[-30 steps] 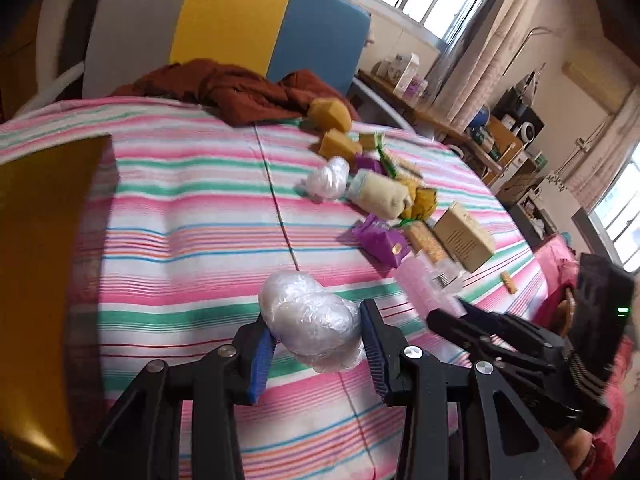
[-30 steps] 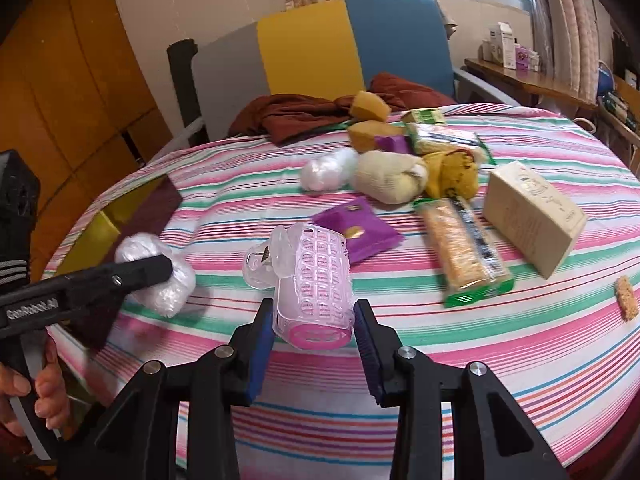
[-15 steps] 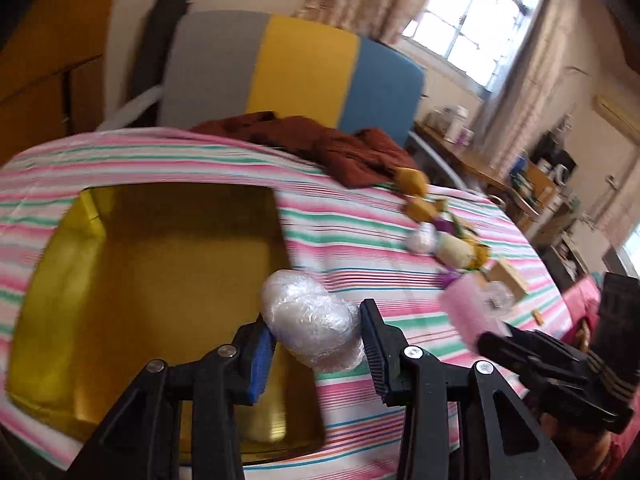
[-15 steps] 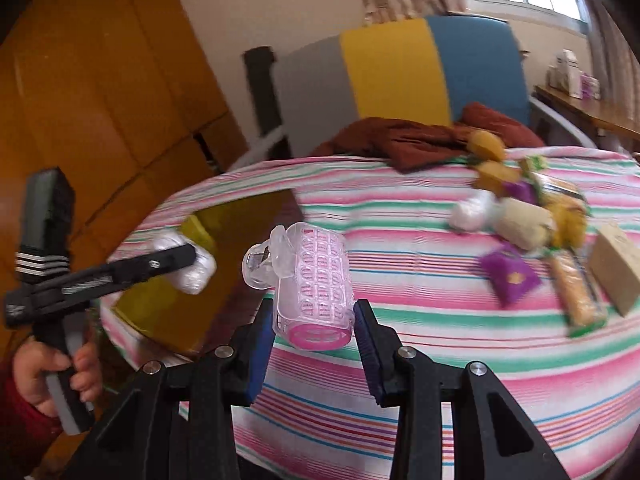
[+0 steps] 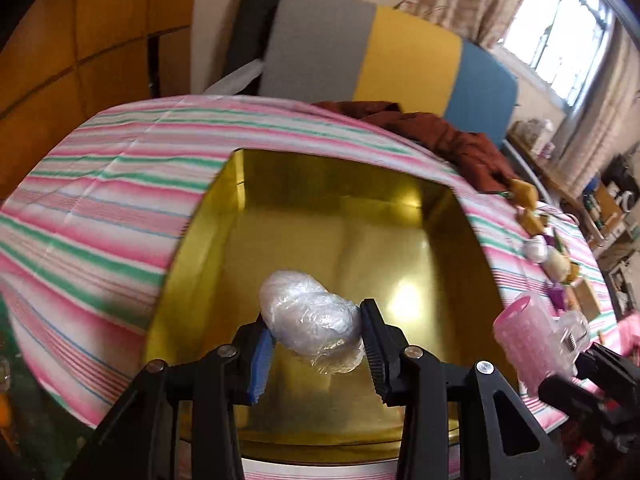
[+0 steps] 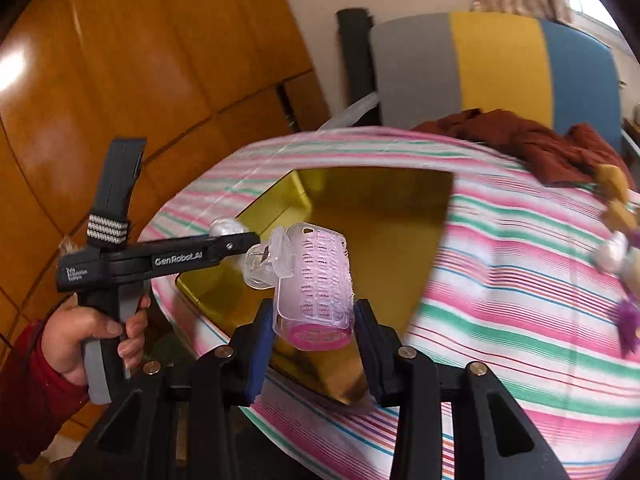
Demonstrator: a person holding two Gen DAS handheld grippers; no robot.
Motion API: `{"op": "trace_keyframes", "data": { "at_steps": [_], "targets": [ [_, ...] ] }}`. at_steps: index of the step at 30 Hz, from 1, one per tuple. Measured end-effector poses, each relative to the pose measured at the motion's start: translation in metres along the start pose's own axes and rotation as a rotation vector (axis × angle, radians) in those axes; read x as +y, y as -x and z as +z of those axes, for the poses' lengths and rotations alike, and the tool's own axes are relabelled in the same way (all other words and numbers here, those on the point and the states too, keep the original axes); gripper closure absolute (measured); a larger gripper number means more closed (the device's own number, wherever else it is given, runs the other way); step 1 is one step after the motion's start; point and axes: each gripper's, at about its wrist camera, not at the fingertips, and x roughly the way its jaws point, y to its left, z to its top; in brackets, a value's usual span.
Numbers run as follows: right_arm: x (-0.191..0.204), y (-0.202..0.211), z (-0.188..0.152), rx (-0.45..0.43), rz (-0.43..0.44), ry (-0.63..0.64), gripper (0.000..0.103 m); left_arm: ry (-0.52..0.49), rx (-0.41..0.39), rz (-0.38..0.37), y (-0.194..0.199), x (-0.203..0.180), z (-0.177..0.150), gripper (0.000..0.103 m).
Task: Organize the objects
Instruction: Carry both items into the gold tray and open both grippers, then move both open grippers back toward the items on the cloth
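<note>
A: What do we have in our left gripper [image 5: 316,334]?

B: A crumpled ball of clear plastic wrap [image 5: 310,320], pinched between the two pads, blue on one side and black on the other. It bulges forward past the fingertips and sags a little below them.

A: And beneath it?

B: The open gold-lined square box [image 5: 240,208] lies directly under and ahead of that gripper, so our wrapped ball hangs over its interior, clear of the shiny floor.

A: Our right gripper [image 6: 314,326]?

B: It is clamped on a pink ribbed plastic hair roller with a clear clip [image 6: 312,280]. The roller stands up from the pads, pink rim lowest, clip off to the left side.

A: Where does the box sit from there?

B: Ahead and below; the roller hangs over the box's near corner. To the left of it we see our left gripper side-on, gripped by a hand [image 6: 86,334] in a red sleeve [image 6: 30,390].

A: The remaining items?

B: Far to the right of both grippers, on the pink, green and white striped tablecloth [image 5: 104,200], blurred.
</note>
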Motion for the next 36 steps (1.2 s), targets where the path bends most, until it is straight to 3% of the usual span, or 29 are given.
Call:
{"op": "trace_keyframes", "data": {
  "at_steps": [8, 10, 21, 22, 24, 25, 26, 30, 36],
  "targets": [
    [0.017, -0.067, 0.011, 0.105, 0.014, -0.003, 0.062, 0.0, 0.047, 0.04, -0.013, 0.026, -0.002, 0.062],
    [0.019, -0.076, 0.009, 0.138, 0.03, -0.023, 0.055, 0.011, 0.051, 0.052, -0.014, 0.03, -0.003, 0.062],
    [0.017, -0.024, -0.009, 0.056, 0.044, -0.037, 0.055, 0.032, 0.04, 0.087, -0.014, 0.04, -0.003, 0.06],
    [0.014, -0.02, -0.01, 0.048, 0.043, -0.041, 0.055, 0.029, 0.03, 0.1, -0.012, 0.04, -0.002, 0.056],
    [0.011, -0.016, -0.01, 0.036, 0.038, -0.048, 0.055, 0.028, 0.014, 0.132, -0.008, 0.039, 0.001, 0.032],
    [0.008, -0.014, -0.01, 0.033, 0.039, -0.055, 0.055, 0.031, 0.006, 0.152, -0.005, 0.038, 0.003, 0.011],
    [0.008, -0.018, -0.008, 0.03, 0.039, -0.06, 0.055, 0.033, -0.009, 0.162, -0.001, 0.038, 0.004, 0.003],
    [-0.001, -0.007, -0.009, 0.011, 0.029, -0.078, 0.055, 0.055, -0.075, 0.178, 0.016, 0.037, 0.009, 0.003],
    [-0.018, 0.006, -0.01, -0.02, -0.009, -0.118, 0.055, 0.187, -0.146, 0.196, 0.038, 0.044, 0.012, 0.0]
  ]
}}
